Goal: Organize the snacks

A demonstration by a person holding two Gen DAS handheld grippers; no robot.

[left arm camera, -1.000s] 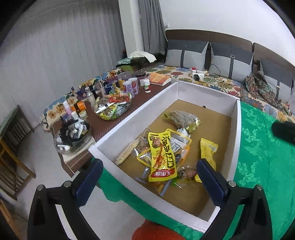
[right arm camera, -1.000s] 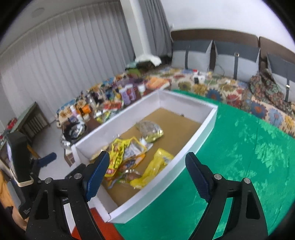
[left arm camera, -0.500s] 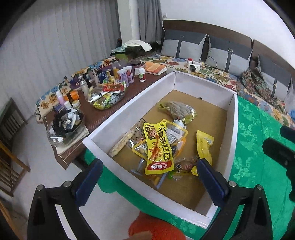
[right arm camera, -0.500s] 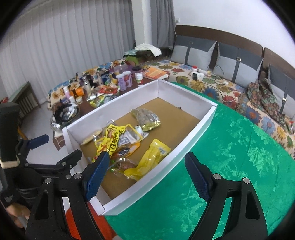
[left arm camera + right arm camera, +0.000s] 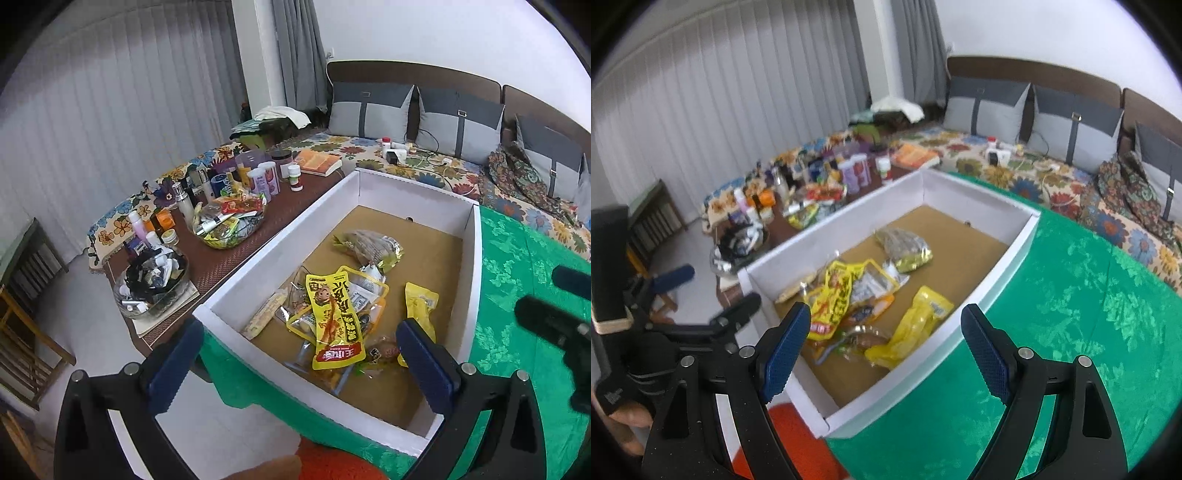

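We see a white cardboard box [image 5: 474, 258] on green patterned cloth [image 5: 1071, 314], holding a loose heap of glossy snack packets [image 5: 334, 314] (crinkly foil and plastic). Our left gripper [image 5: 299, 363] and right gripper [image 5: 882, 345] hover spread, empty; whether sorting starts or ends, we cannot judge.
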